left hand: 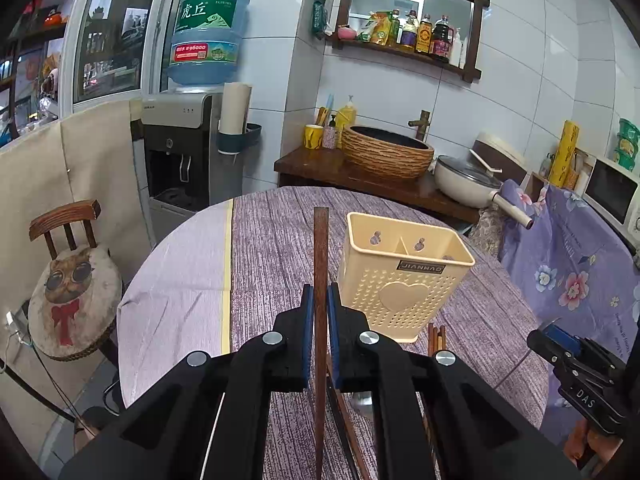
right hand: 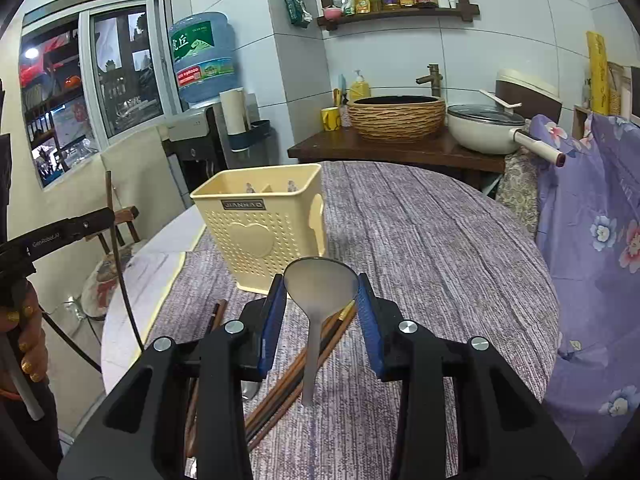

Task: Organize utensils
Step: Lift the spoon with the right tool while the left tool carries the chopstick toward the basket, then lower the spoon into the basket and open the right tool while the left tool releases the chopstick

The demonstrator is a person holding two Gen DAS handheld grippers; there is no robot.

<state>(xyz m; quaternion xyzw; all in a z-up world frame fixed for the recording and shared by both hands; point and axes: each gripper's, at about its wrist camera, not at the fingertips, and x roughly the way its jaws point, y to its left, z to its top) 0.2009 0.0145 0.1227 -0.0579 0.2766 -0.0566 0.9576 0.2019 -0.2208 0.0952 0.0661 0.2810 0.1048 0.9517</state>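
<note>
A cream plastic utensil holder (left hand: 404,276) (right hand: 260,220) stands on the round table, its compartments looking empty. My left gripper (left hand: 320,300) is shut on a brown wooden chopstick (left hand: 321,248), held upright just left of the holder. My right gripper (right hand: 322,284) is shut on the bowl of a metal spoon (right hand: 320,284), its handle pointing back toward me, above the table in front of the holder. Several brown chopsticks (right hand: 288,380) (left hand: 436,336) lie on the cloth below the grippers.
The table has a purple cloth (right hand: 440,240). A chair with a cat cushion (left hand: 72,276) stands at its left. A dark counter behind holds a woven basin (right hand: 396,116) and a lidded pan (right hand: 488,128). A water dispenser (left hand: 180,148) stands at the back left.
</note>
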